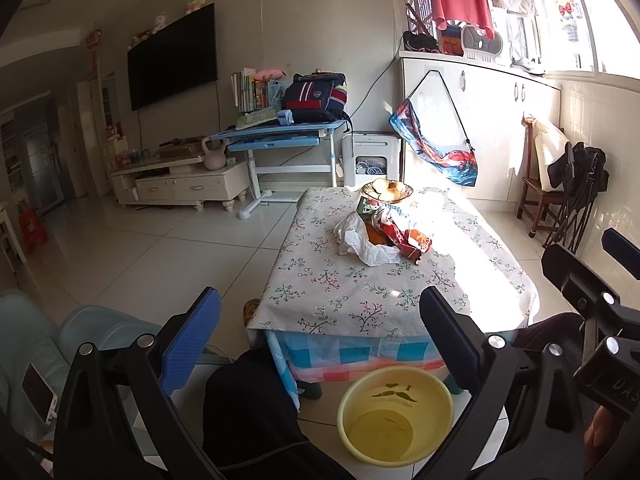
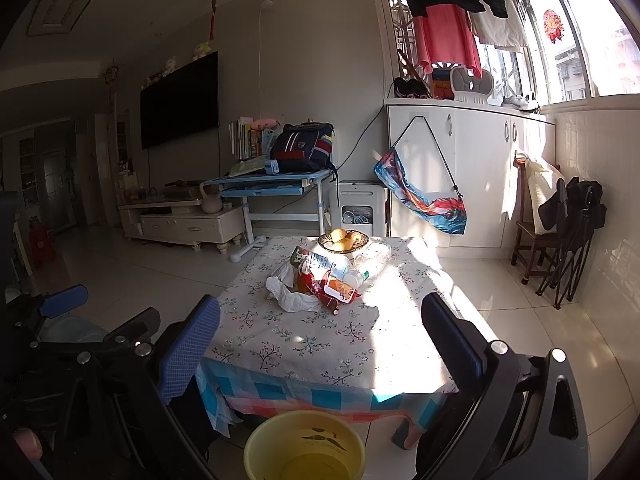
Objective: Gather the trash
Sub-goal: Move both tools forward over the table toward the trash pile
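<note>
On the tiled floor, just in front of the low desk, a round yellow plastic bucket is seen, open-topped and holding nothing; a moustache print is marked on its inner wall. Further back, at the far edge of the desk, a shallow woven bowl is filled with a few yellowish round fruits. Between the two, near the middle of the desk, the trash pile is heaped: a crumpled white plastic bag, red and orange snack wrappers, a green-printed carton and a clear plastic bottle lying on its side, all touching one another and just beside the bowl. The desk is draped in a floral cloth over a blue and red checked one, and its right half is washed out by hard sunlight from the window. Behind it, a blue study table carrying a dark backpack, a wall-mounted television and white cabinets are made out. The left gripper is held above the bucket, well short of the pile, jaws spread wide with nothing between the blue textured pads. The right gripper is likewise held back from the desk, jaws wide apart and gripping nothing
</note>
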`<state>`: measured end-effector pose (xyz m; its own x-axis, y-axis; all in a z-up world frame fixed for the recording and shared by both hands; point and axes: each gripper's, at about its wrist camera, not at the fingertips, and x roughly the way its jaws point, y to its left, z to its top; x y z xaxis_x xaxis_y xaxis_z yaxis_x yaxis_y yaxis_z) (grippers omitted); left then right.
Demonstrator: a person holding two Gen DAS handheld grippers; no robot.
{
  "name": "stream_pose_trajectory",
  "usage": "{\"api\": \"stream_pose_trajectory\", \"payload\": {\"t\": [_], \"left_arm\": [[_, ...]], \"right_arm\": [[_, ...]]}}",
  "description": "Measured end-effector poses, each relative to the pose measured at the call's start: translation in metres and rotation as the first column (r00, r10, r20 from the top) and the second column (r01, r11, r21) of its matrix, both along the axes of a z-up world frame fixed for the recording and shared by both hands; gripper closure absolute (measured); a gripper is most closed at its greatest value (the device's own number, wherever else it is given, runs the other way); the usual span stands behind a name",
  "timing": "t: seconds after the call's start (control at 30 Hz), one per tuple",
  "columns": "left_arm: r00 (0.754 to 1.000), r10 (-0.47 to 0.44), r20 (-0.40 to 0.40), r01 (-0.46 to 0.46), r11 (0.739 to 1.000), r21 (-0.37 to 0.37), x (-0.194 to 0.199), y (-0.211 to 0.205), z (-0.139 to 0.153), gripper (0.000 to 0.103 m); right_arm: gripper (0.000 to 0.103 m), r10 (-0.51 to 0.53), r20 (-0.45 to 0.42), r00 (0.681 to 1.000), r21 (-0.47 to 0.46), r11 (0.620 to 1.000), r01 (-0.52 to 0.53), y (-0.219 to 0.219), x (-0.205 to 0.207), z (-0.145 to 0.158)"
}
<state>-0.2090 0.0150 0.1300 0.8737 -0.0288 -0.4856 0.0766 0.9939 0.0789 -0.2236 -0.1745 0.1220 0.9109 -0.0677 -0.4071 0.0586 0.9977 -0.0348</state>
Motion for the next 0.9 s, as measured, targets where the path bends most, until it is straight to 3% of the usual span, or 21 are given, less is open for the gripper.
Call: {"api": "stream_pose_trajectory", "payload": {"t": [0.07, 0.13, 0.43, 0.6, 0.7, 0.77, 0.8, 0.9], "left_arm": [[1.0, 0.009, 0.0, -0.009, 1.0, 0.0, 0.003, 0.003, 0.0, 0.007], [1.0, 0.021, -0.003, -0.021, 1.0, 0.001, 0.008, 0.005, -0.001, 0.007], [0.998, 0.035, -0.044, -0.036, 0.999, -0.023, 0.047, 0.012, -0.008, 0.007], [0.995, 0.039, -0.09, -0.041, 0.999, -0.023, 0.077, 0.008, -0.021, 0.007], [0.991, 0.049, -0.127, -0.054, 0.998, -0.029, 0.097, 0.008, -0.033, 0.007], [0.986, 0.057, -0.154, -0.063, 0.997, -0.035, 0.11, 0.01, -0.043, 0.007], [0.984, 0.061, -0.167, -0.069, 0.997, -0.038, 0.117, 0.01, -0.047, 0.007], [0.977, 0.073, -0.198, -0.085, 0.995, -0.051, 0.136, 0.012, -0.057, 0.007]], "right_arm": [[0.006, -0.001, -0.074, 0.997, -0.14, 0.99, -0.009, 0.004, 0.013, 0.002], [0.006, -0.006, -0.099, 0.995, -0.172, 0.985, -0.012, 0.005, 0.021, 0.001], [0.006, -0.005, -0.087, 0.996, -0.058, 0.998, 0.0, -0.009, 0.051, -0.014], [0.006, -0.017, -0.003, 1.0, -0.1, 0.995, 0.017, -0.023, 0.066, -0.021], [0.006, -0.018, 0.001, 1.0, -0.104, 0.994, 0.018, -0.032, 0.077, -0.024], [0.006, -0.011, -0.071, 0.997, -0.056, 0.998, 0.007, -0.035, 0.088, -0.03], [0.006, 0.004, -0.167, 0.986, 0.011, 1.0, -0.002, -0.034, 0.095, -0.04], [0.006, 0.04, -0.216, 0.976, 0.04, 0.999, -0.032, -0.034, 0.11, -0.045]]}}
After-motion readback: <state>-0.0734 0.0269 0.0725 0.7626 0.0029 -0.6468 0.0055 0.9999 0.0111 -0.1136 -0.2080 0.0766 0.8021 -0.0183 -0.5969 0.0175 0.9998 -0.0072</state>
